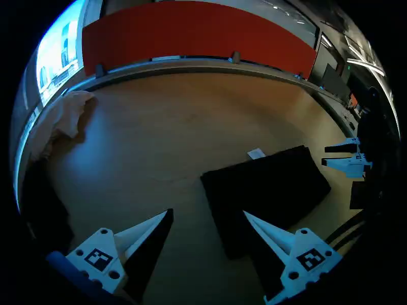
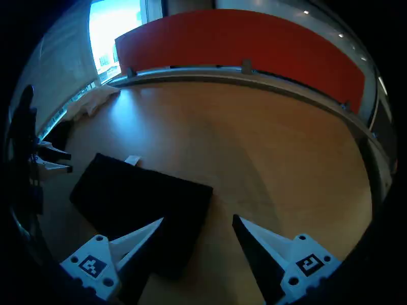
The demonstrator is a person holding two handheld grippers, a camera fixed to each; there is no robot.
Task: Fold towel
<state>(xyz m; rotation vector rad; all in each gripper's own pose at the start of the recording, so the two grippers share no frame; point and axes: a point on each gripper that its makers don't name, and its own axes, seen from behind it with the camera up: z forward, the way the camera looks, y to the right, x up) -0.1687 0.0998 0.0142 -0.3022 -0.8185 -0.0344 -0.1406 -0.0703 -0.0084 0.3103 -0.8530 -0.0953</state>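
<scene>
Left gripper and right gripper hover wide open, holding nothing. The dark towel lies flat just ahead, by the left gripper's right finger and the right gripper's left. It appears partly folded; next, each gripper must pinch an edge. Farther left, a pale cloth rests on the wooden table.

no legible text, number or brand to be found, black-and-white square coded markers printed on the left gripper and the right gripper, no letters carried, small white tag at the edge of the dark towel, too small to be read
</scene>
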